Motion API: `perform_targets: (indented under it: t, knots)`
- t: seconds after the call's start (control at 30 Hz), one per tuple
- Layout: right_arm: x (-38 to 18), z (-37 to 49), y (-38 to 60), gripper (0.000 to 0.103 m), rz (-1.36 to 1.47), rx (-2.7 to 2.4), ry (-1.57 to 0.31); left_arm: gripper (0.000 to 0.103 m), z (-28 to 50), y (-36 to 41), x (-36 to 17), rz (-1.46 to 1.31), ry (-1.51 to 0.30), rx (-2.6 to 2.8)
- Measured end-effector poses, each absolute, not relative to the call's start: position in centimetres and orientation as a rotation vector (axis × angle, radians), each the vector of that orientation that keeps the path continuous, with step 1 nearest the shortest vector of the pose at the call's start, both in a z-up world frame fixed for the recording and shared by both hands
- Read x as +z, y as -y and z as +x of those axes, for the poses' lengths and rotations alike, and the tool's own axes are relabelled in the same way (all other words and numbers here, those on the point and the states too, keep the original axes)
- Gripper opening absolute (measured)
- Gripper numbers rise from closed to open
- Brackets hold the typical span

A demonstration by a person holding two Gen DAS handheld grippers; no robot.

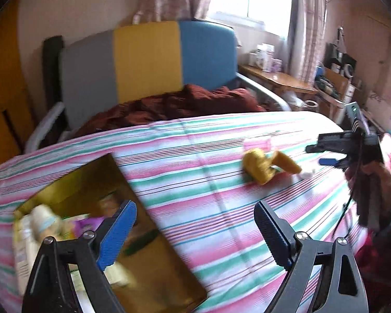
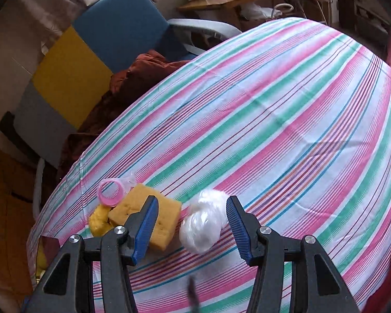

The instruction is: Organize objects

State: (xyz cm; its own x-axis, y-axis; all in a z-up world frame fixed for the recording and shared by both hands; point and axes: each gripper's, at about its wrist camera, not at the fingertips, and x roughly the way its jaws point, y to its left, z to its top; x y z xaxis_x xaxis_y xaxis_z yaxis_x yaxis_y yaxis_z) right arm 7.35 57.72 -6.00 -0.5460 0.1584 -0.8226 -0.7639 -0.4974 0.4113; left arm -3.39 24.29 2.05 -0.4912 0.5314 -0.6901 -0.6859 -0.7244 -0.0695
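On the striped cloth a crumpled white plastic bag (image 2: 204, 225) lies between the open fingers of my right gripper (image 2: 193, 228). Left of it lie a yellow sponge (image 2: 166, 217), a yellow cloth (image 2: 99, 220) and a pink ring-shaped lid (image 2: 110, 191). In the left wrist view the sponge (image 1: 286, 163), the yellow cloth (image 1: 258, 167) and the pink lid (image 1: 258, 144) sit at mid right, with my right gripper (image 1: 325, 154) beside them. My left gripper (image 1: 195, 234) is open and empty, its left finger over a gold box (image 1: 91, 180) holding bottles and packets.
The striped cloth (image 2: 273, 120) covers a rounded table. Behind it stands a chair (image 1: 148, 60) with grey, yellow and blue panels and a dark red blanket (image 1: 174, 104) on its seat. A wooden shelf (image 1: 276, 78) with boxes stands at the back right.
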Motion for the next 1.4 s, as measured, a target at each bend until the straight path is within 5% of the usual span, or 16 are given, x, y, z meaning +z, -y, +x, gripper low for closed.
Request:
perform_targets:
  t: [0.93,1.03,1.1,1.4]
  knots:
    - [-5.6,6.6,-56.4,0.055,-1.055,2.175,-1.069,0.086,-10.4,-41.9,-5.9,-1.163,-0.149,1.992]
    - [-5.6,6.6,-56.4,0.055,-1.059,2.172,-1.06,0.072,-10.8,-43.0,-6.8,-1.193,-0.146,1.956]
    - [-5.6,6.6,-56.4,0.055,-1.062,2.171,-1.056,0.045,-11.0,-43.5,-7.6,-1.222,-0.153,1.928]
    - [-5.4,6.1,-56.0,0.055,-1.074,2.181,-0.988,0.036,-9.6,-41.7,-7.7,-1.188,-0.17,1.912]
